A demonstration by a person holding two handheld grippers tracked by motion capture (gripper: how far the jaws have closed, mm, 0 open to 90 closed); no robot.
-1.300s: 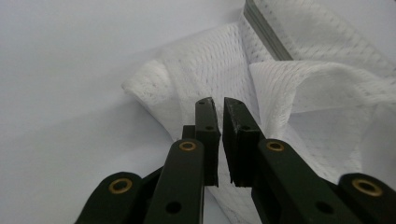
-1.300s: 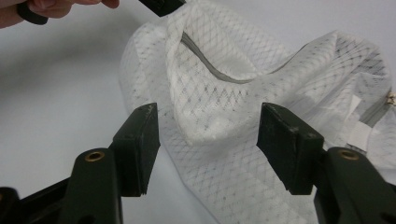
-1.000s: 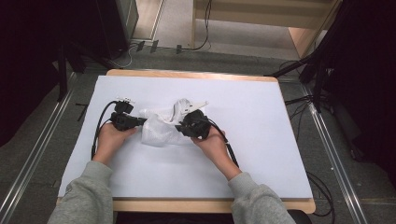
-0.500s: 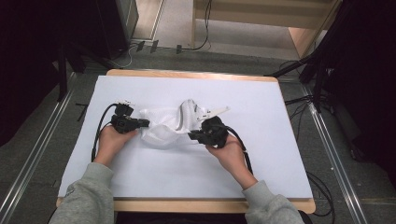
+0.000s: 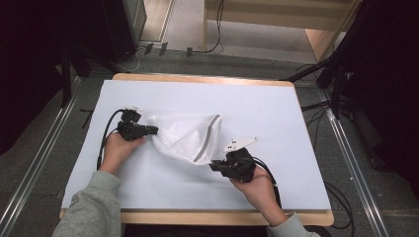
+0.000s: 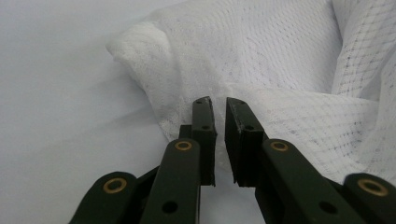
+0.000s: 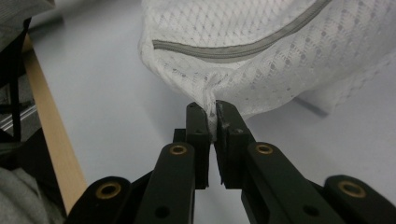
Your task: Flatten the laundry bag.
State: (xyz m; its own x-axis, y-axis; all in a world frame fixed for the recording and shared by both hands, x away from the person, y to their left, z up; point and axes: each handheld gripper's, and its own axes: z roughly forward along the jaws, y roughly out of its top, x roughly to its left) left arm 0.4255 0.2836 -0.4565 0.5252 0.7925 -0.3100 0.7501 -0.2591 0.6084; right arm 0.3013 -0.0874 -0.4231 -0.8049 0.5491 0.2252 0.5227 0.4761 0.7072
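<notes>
A white mesh bag (image 5: 184, 138) with a grey zipper (image 5: 207, 140) lies spread across the middle of the white-covered table (image 5: 276, 108). My left gripper (image 5: 154, 130) is at the bag's left corner, its jaws nearly together with the mesh (image 6: 280, 60) pinched at their tips (image 6: 218, 105). My right gripper (image 5: 213, 166) holds the bag's near right corner. In the right gripper view a tuft of mesh (image 7: 261, 46) is clamped between the jaws (image 7: 211, 109), just below the zipper (image 7: 233, 52). The bag is stretched between the two grippers.
The wooden table edge (image 5: 197, 217) runs along the near side and shows in the right gripper view as the wooden table edge (image 7: 51, 140). Black cables (image 5: 103, 145) trail from the grippers. Metal rails (image 5: 29, 173) flank the table; bare cover lies right of the bag.
My right gripper has moved right and toward the near edge with the bag's corner, drawing the bunched bag out flat. The left gripper has stayed put.
</notes>
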